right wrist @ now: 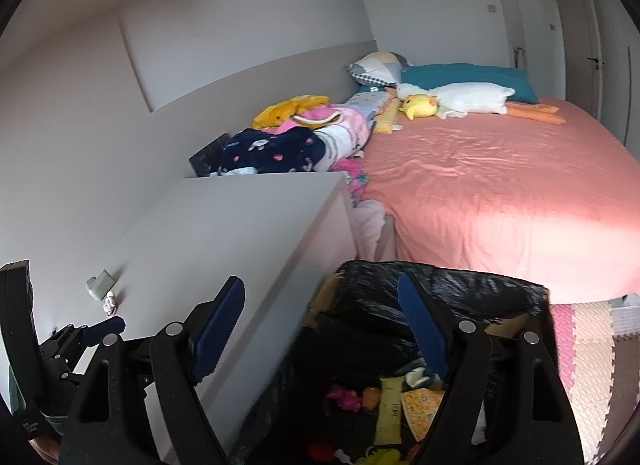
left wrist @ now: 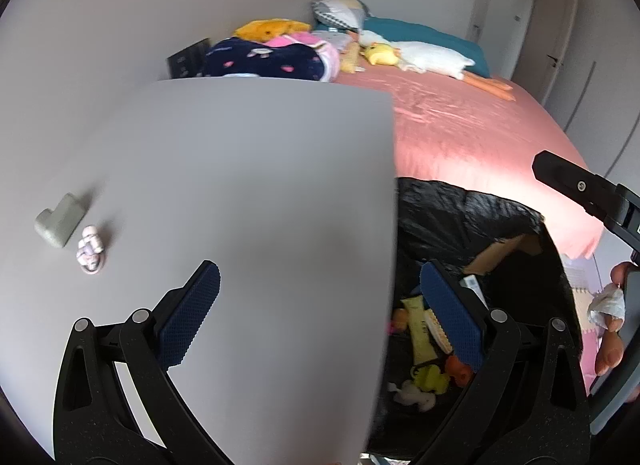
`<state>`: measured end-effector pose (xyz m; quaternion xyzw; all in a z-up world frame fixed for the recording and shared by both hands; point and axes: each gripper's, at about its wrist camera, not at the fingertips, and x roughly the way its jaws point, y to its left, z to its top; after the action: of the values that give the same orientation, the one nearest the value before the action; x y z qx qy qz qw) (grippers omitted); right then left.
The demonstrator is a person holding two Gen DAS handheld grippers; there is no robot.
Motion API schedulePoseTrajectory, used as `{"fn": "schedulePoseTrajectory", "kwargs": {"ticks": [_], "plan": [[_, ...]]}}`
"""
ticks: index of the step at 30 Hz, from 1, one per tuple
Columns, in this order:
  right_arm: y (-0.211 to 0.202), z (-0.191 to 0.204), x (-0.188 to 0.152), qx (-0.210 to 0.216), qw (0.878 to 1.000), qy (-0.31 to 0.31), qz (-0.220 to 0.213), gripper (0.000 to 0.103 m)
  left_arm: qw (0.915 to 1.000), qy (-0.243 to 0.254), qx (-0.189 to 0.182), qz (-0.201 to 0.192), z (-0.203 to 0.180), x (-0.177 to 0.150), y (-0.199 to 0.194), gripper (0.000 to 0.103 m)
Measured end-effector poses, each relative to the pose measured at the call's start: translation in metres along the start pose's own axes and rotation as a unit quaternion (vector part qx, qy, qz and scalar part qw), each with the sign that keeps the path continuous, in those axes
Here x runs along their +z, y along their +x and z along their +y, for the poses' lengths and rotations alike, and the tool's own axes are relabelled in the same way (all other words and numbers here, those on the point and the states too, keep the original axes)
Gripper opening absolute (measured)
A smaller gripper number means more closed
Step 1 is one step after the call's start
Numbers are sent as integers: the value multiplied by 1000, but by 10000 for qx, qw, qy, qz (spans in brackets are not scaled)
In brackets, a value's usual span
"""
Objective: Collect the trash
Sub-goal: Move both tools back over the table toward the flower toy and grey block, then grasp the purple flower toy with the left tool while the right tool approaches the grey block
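Bedroom setting: a grey worktop [left wrist: 248, 193] stands beside a bed [left wrist: 460, 133] with a pink cover, and a bin lined with a black bag [left wrist: 452, 217] sits on the floor against the worktop's right edge.

Left gripper [left wrist: 320, 317]: jaws spread wide, nothing between the pads. It hangs over the worktop's right edge, one finger above the grey surface, the other above the bin mouth.

Right gripper [right wrist: 322, 333]: likewise released and empty, positioned above the bin, its left finger over the worktop's side.

Task item: one small crumpled pink-white scrap [left wrist: 91, 249] lies on the worktop, just beside a grey block [left wrist: 60, 221]. The right wrist view shows the same pair, scrap [right wrist: 109, 303] in front of the block [right wrist: 100, 283]. Whether they touch cannot be settled.

Bin contents: wrappers and small coloured pieces are visible in the bag, so part of the collection appears done.

Governing relation: the scrap lies well to the left of the left gripper and slightly forward, on the far side of the worktop from the bin. Its longer axis runs roughly toward and away from the camera. The left gripper is judged the nearer; the right is further off, across the worktop. A leftward reach is called for, closing across the scrap's short width, clear of the block.
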<state>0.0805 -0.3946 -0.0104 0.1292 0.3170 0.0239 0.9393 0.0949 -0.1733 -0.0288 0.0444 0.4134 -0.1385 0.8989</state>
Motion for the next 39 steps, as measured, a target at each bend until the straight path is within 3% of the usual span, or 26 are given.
{"fn": "schedulePoseTrajectory", "kwargs": {"ticks": [17,26,39], "plan": [[56,72,5,563,9972,-424,258,79,9918,-1000,800,-58,96,-2,7,97],[80,106,6,775,9943,-608,399,79,9822,-1495,1138,-24,143,-6,14,75],[104,131,3,909,9917,-717,562,79,9771,-1474,1516,246,174,-6,36,52]]}}
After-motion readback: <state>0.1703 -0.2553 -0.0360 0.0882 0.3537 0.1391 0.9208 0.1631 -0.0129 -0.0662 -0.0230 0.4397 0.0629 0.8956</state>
